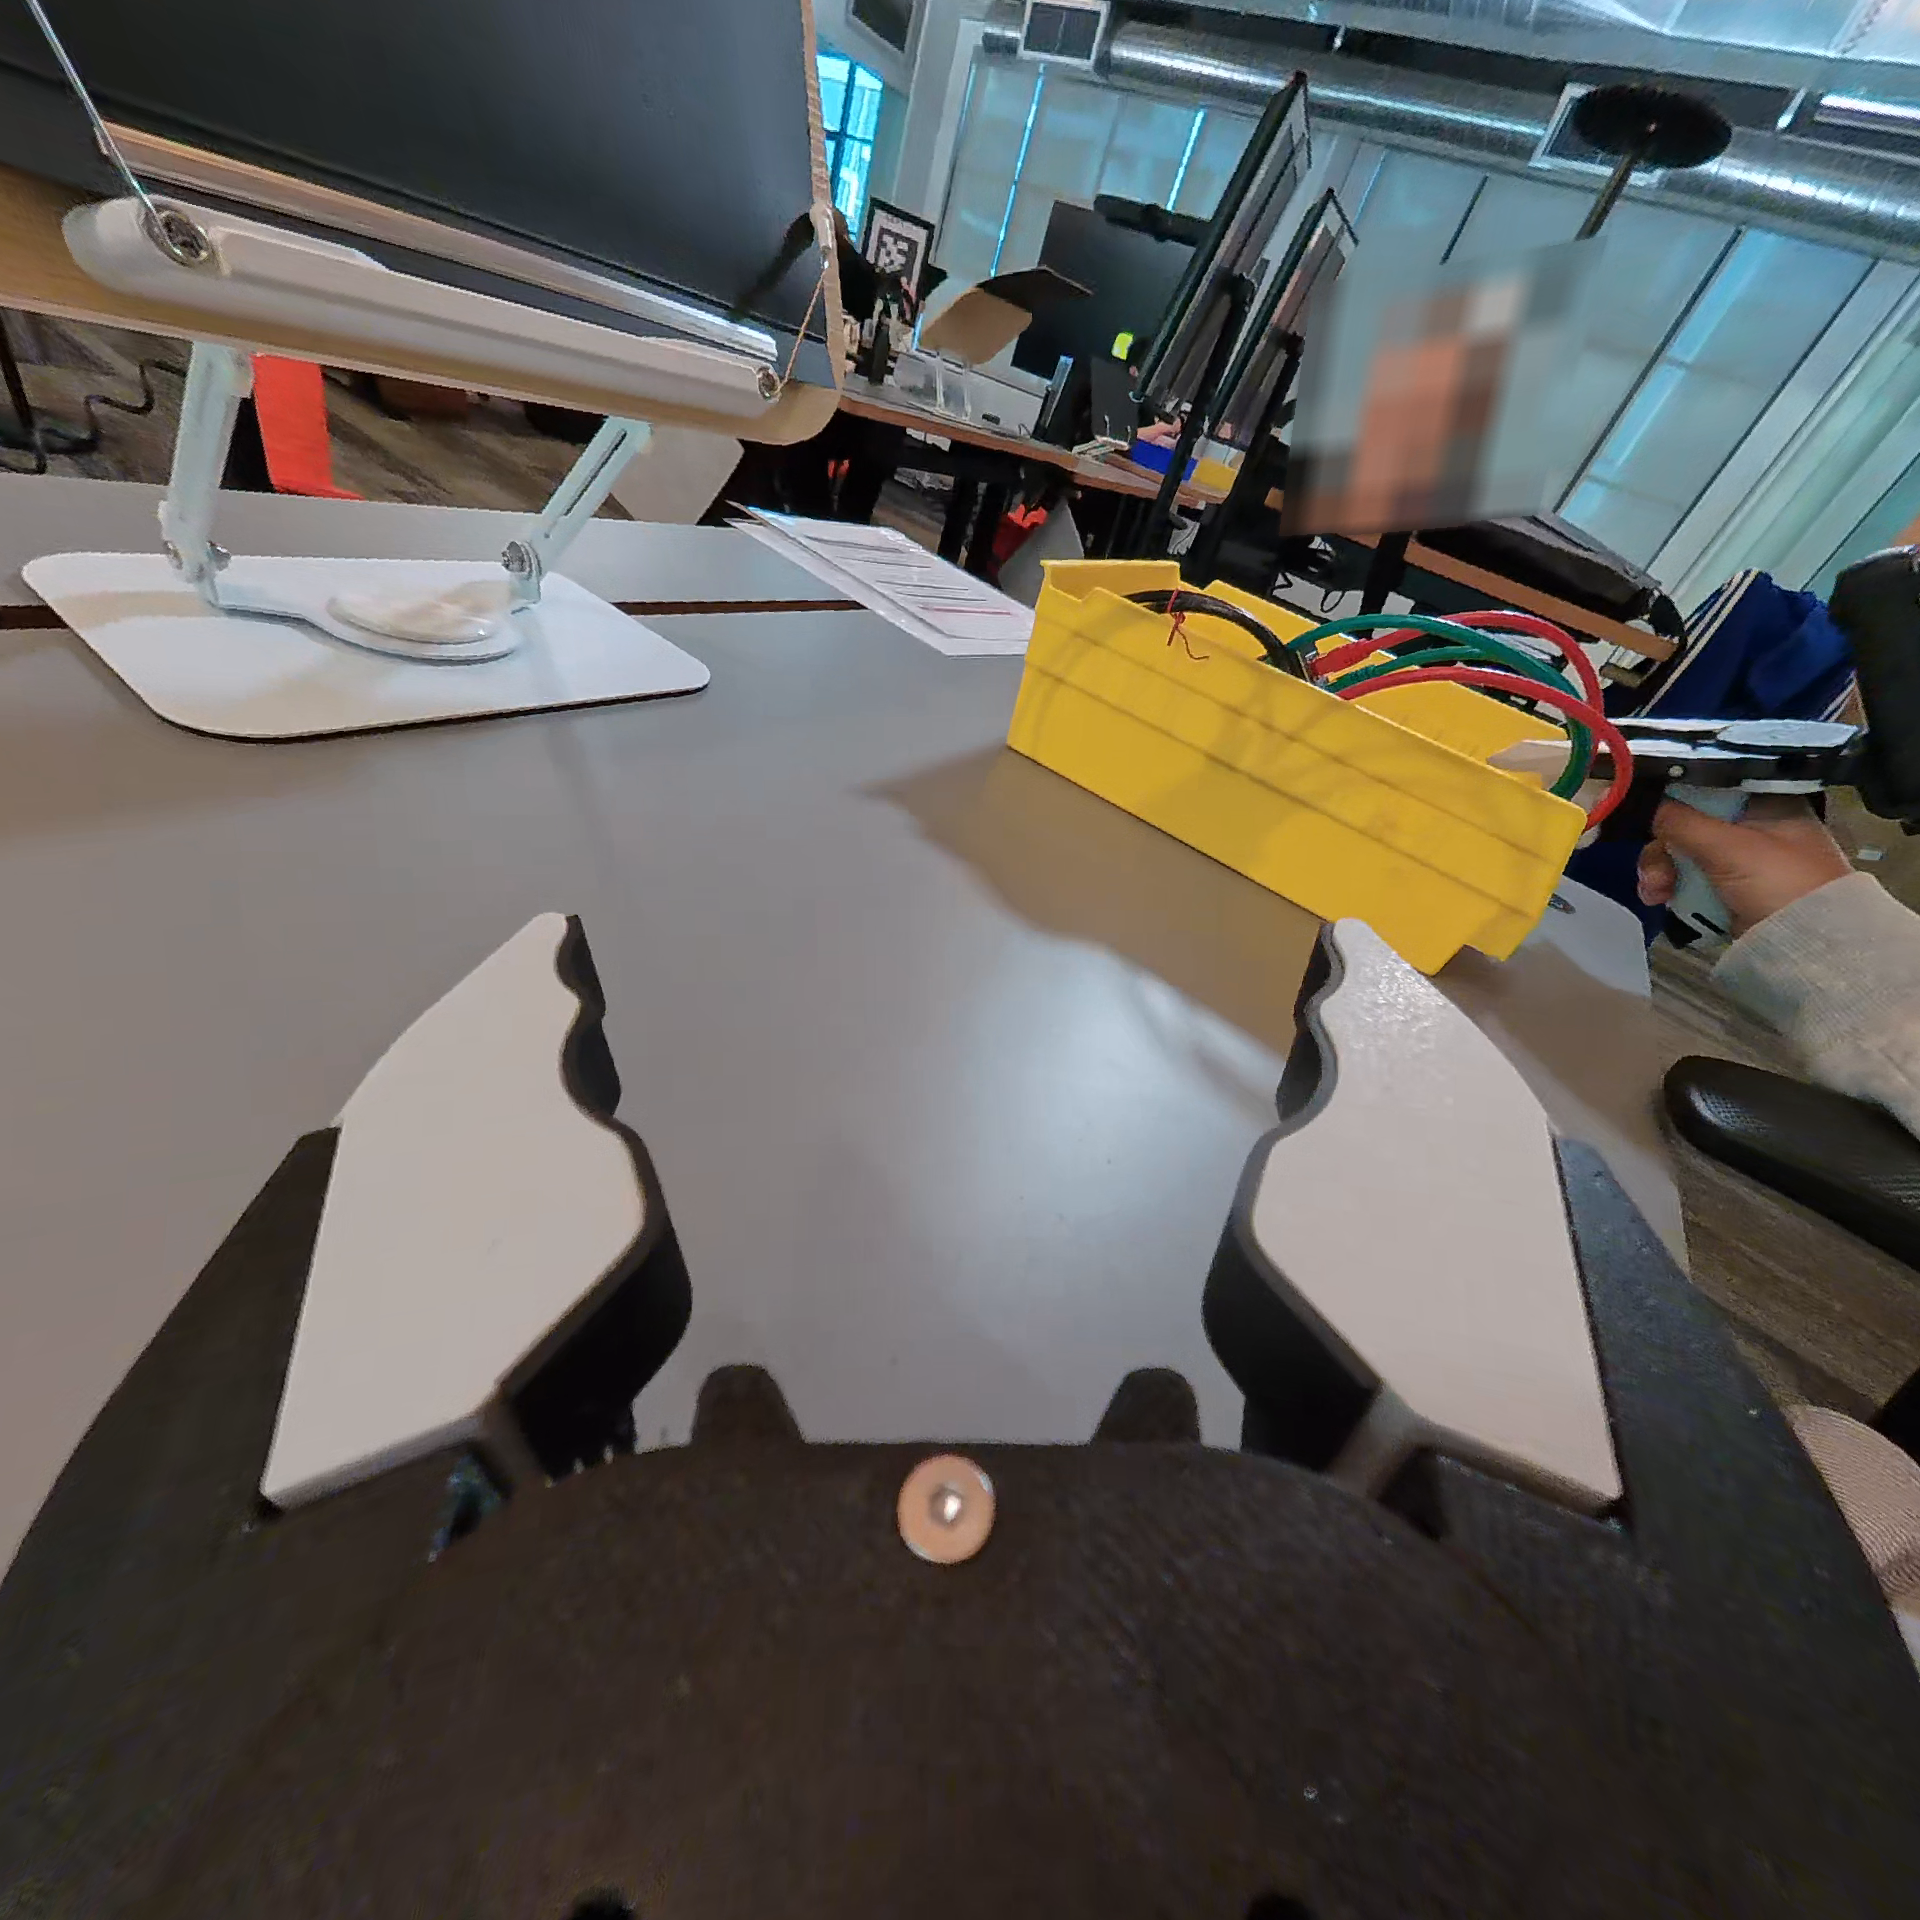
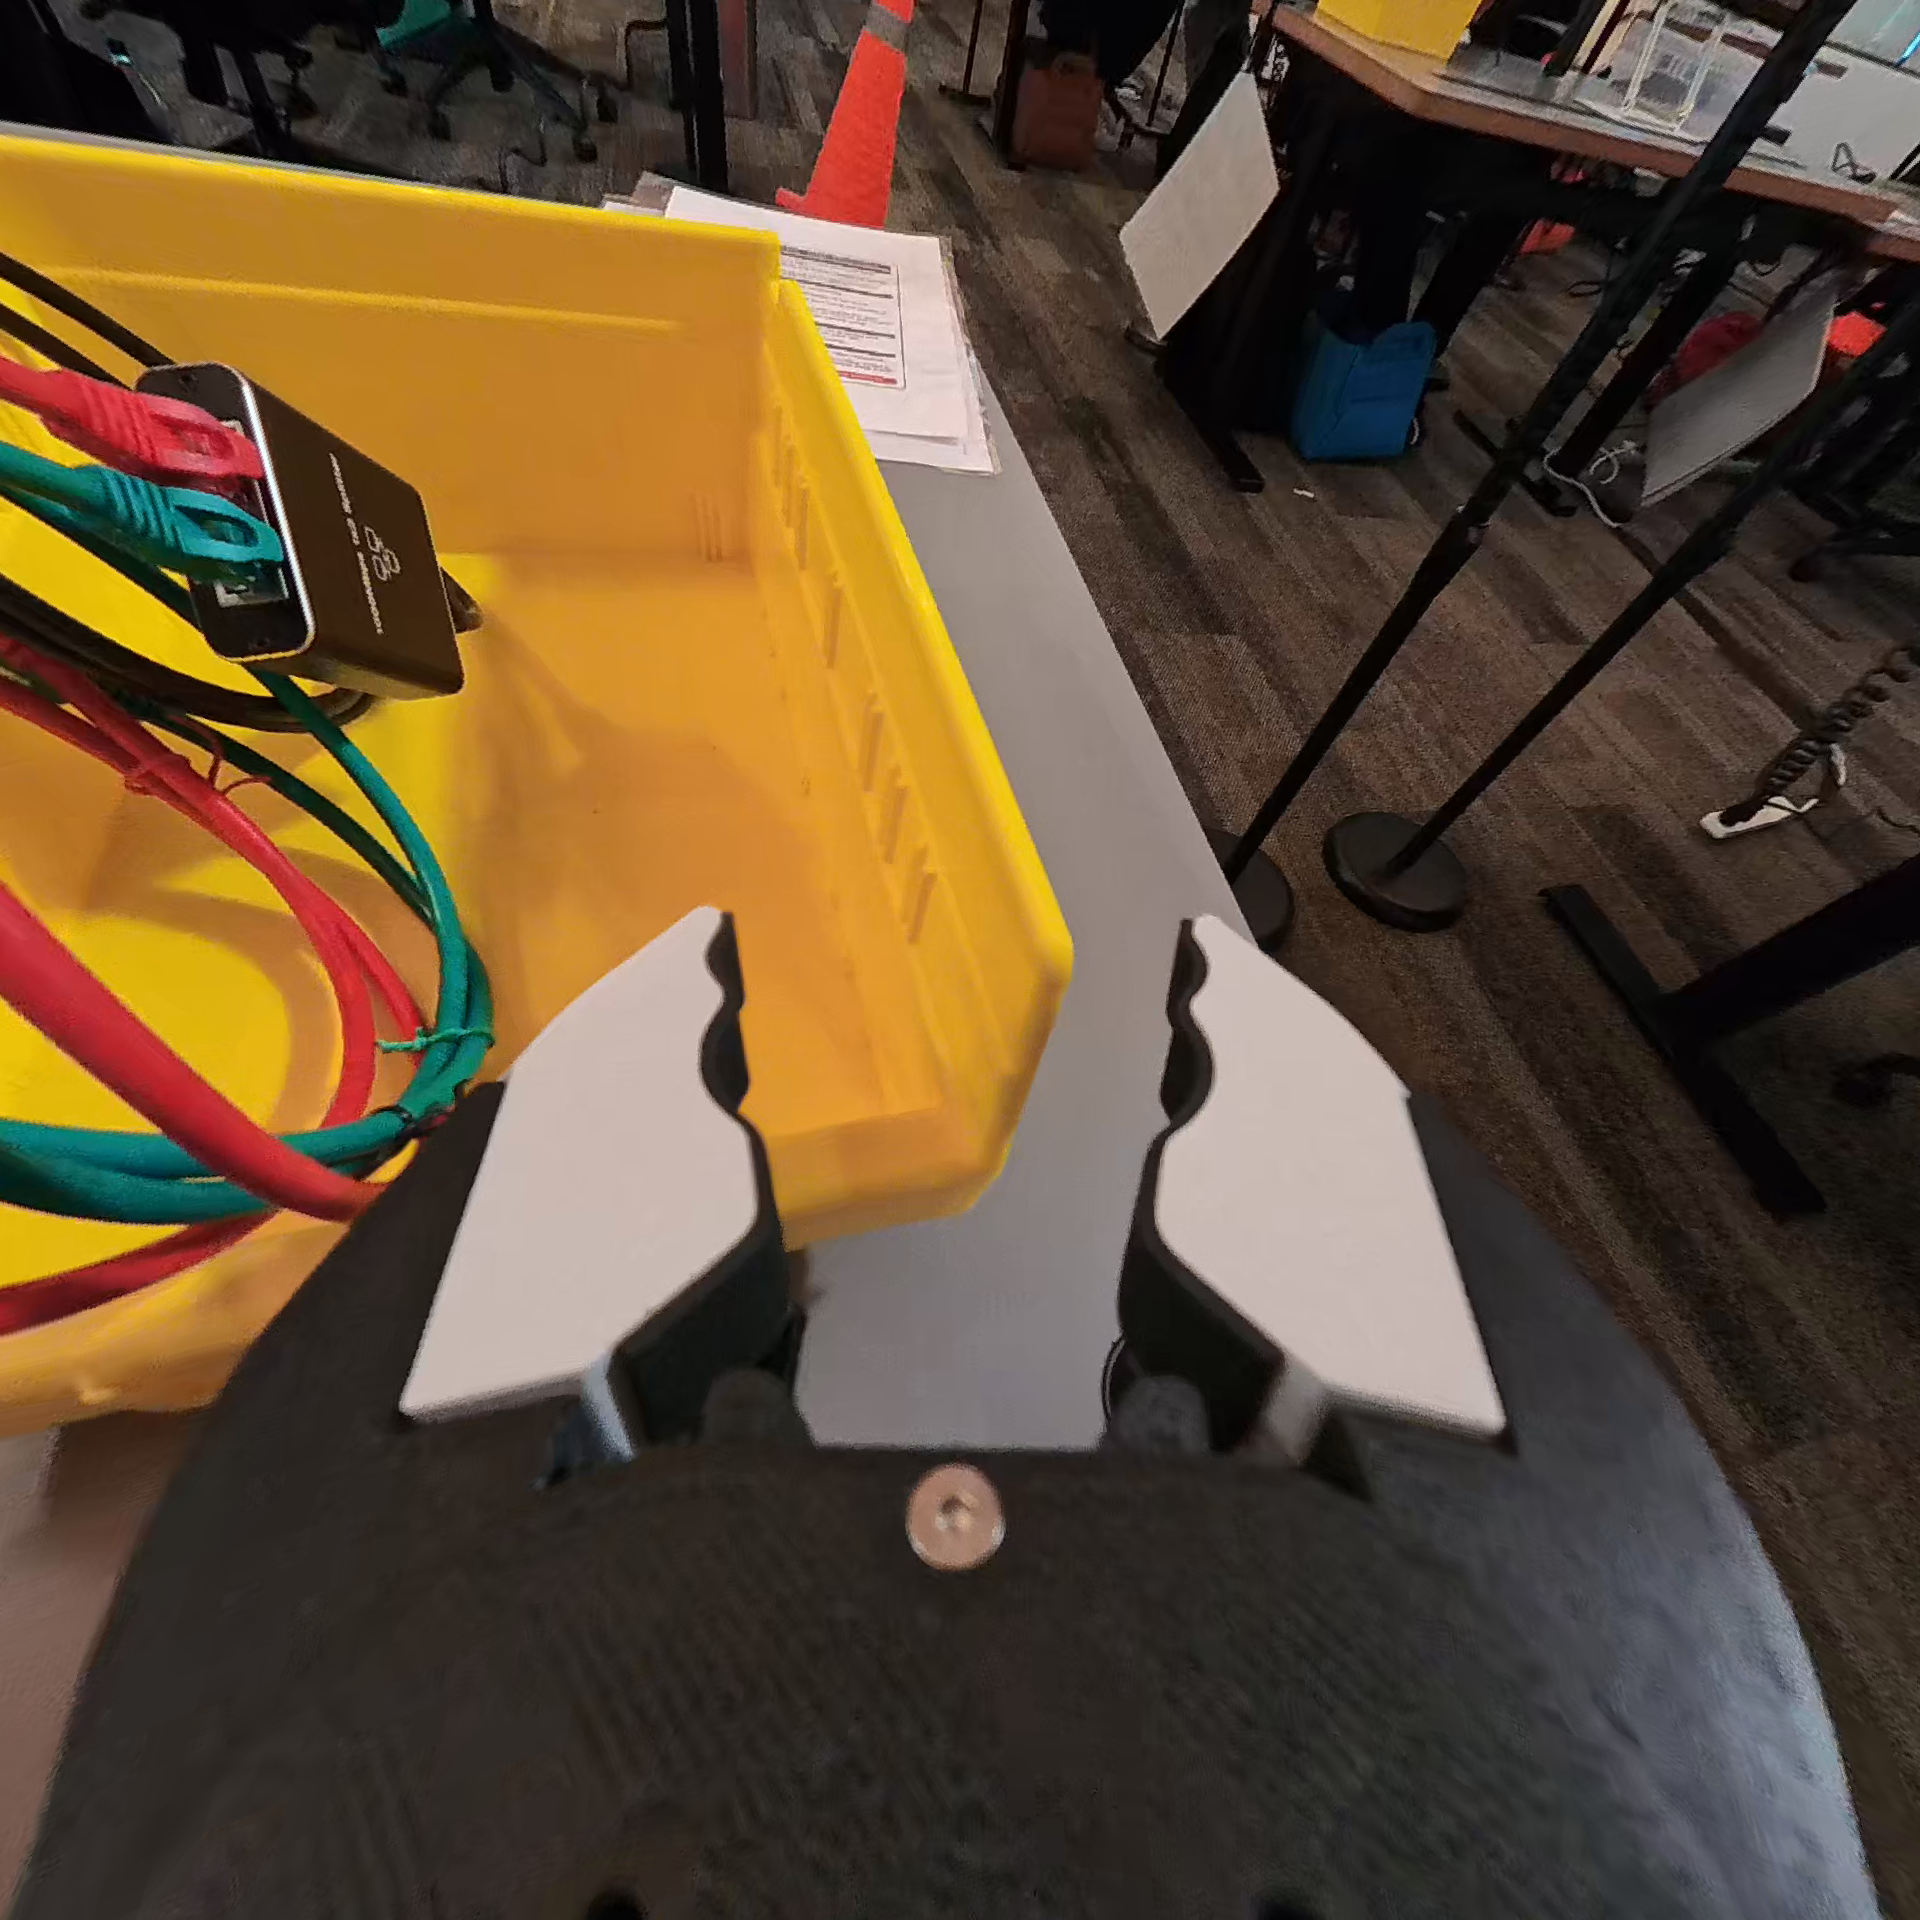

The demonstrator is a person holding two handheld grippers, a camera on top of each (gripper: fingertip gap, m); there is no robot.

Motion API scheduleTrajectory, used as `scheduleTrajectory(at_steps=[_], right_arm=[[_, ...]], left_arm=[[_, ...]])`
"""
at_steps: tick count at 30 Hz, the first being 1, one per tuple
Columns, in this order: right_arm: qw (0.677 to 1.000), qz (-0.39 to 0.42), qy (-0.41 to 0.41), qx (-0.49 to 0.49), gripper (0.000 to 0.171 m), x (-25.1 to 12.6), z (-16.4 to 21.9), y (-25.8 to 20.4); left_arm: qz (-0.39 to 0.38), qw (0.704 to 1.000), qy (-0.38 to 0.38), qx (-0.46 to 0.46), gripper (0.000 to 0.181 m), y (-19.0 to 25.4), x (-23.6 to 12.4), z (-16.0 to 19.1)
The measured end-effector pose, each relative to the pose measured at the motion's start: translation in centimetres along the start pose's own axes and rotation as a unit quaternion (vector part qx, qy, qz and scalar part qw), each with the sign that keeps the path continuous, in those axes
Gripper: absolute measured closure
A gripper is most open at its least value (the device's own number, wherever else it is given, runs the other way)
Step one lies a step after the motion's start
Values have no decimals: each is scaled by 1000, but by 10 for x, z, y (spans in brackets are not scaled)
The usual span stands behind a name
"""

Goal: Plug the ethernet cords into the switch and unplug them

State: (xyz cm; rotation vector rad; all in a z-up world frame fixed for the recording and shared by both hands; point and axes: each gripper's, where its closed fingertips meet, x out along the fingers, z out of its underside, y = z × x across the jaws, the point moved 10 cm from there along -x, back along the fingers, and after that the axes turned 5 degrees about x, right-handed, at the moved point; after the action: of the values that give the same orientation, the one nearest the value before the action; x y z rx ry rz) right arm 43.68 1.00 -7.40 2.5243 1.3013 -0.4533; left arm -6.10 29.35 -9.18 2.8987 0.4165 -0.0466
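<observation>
Left wrist view
Left hand-held gripper (image 1: 945, 935): jaws spread wide, nothing held, over bare grey desk (image 1: 790, 831).
Yellow plastic bin (image 1: 1288, 790): far right on desk, near its edge; red and green ethernet cords (image 1: 1455, 649) loop above the rim.

Right wrist view
Right hand-held gripper (image 2: 956, 930): jaws well apart, empty, over the bin's near corner.
Black flat switch (image 2: 343, 540): inside bin, propped up on cords.
Plugged: one red (image 2: 177, 431), one green (image 2: 177, 520); one port free.
Desk edge: just right of bin.

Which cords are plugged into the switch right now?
Red cord and green cord are both plugged into the black switch in the yellow bin. One port below them looks empty.
</observation>
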Motion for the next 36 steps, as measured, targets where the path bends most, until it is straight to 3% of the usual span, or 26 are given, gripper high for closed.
scheduleTrajectory(at_steps=[22, 28, 36], right_arm=[[997, -16, 16, 68, 40, 7, 0, 7], [997, -11, 16, 68, 46, 9, -2, 6], [995, 41, 84, 31, 87, -10, -12, 11]], left_arm=[[10, 999, 4, -31, 57, -4, -2, 1], [9, 999, 8, -32, 58, -3, -5, 2], [10, 999, 8, -34, 58, -3, -6, 2]])
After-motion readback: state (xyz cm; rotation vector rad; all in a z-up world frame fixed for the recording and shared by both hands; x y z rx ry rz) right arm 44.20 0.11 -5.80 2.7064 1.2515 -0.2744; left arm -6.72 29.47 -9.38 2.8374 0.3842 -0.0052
